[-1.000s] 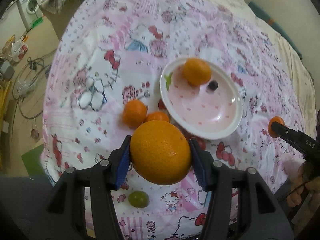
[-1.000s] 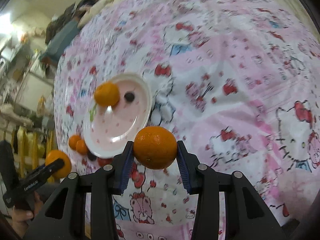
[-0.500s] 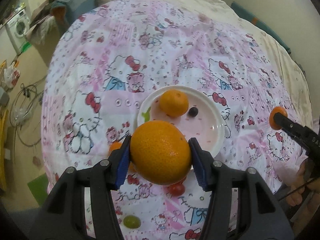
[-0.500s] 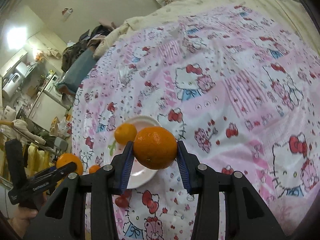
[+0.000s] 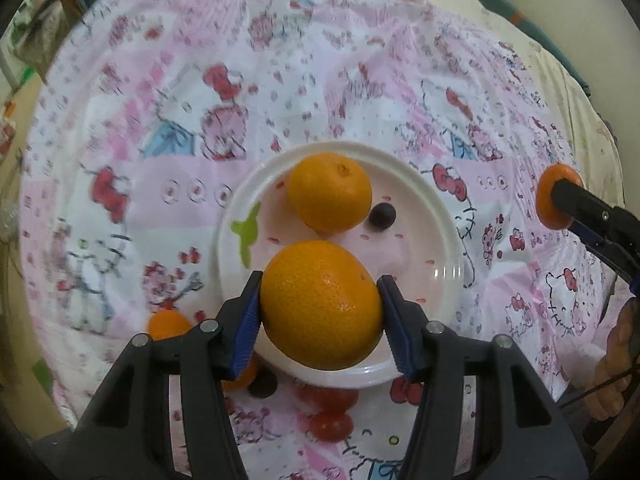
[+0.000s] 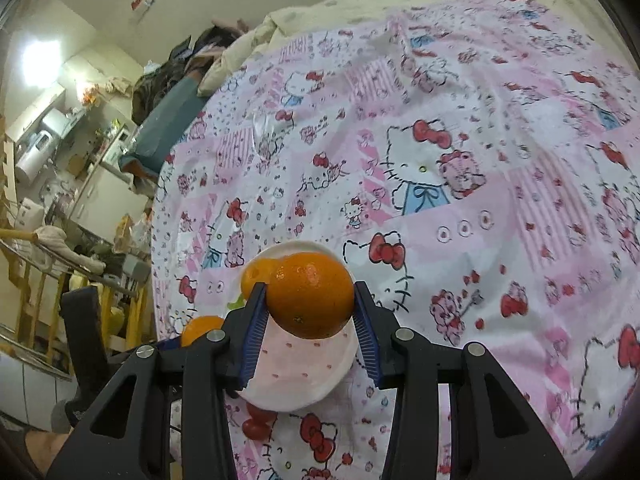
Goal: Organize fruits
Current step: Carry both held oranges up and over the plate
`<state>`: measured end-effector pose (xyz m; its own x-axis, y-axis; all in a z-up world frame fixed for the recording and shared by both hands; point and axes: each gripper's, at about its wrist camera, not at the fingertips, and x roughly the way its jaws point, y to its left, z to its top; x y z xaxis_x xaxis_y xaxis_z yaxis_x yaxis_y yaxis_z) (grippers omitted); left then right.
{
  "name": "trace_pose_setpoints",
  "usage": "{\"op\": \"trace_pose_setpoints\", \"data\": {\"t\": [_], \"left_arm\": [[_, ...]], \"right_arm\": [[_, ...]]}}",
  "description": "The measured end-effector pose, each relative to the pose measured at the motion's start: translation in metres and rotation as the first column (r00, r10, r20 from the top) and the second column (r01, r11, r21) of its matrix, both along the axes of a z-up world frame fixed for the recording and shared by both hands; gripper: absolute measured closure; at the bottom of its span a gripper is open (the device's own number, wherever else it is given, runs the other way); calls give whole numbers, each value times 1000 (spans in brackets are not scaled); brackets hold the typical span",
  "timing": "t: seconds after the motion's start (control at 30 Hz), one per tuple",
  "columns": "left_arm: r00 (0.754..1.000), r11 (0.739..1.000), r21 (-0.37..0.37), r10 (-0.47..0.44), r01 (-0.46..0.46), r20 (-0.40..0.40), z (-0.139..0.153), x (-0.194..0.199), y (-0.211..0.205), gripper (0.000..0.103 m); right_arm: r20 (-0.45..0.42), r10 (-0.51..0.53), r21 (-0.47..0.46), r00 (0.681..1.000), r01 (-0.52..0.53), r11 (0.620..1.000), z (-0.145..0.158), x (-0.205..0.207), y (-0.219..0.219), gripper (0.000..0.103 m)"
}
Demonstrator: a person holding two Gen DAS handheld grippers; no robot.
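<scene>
I see one orange and a dark grape already on the plate. My left tool pinches a large orange above it; my right tool pinches another orange. Small oranges and cherry tomatoes remain on the bed.

Large orange, frame centre: pitted, waxy-glossy peel. Plate: smooth, glossy plastic-looking white rim. Printed cloth under it: matt, creased. Left claw: matt black plastic arms, blue ribbed pads, bright metal screw heads.
</scene>
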<state>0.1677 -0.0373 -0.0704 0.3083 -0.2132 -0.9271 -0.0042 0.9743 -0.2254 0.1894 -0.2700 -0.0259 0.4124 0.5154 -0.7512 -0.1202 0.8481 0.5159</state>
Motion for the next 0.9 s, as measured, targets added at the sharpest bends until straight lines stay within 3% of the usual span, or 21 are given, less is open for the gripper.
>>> {"op": "trace_pose_setpoints", "data": {"t": [0.13, 0.47, 0.73, 0.9], "left_arm": [[998, 1000, -17, 16, -17, -56, -21, 12, -3, 51], [994, 995, -11, 94, -94, -56, -33, 36, 21, 51], [997, 997, 48, 69, -67, -31, -33, 36, 18, 49], [997, 997, 48, 64, -61, -46, -33, 39, 16, 48]], "right_arm": [[-42, 59, -17, 997, -60, 998, -19, 16, 18, 59], [-144, 156, -40, 977, -163, 986, -62, 46, 49, 59], [-168, 195, -78, 966, -210, 975, -79, 55, 67, 59], [-167, 202, -75, 965, -216, 973, -83, 56, 70, 57]]}}
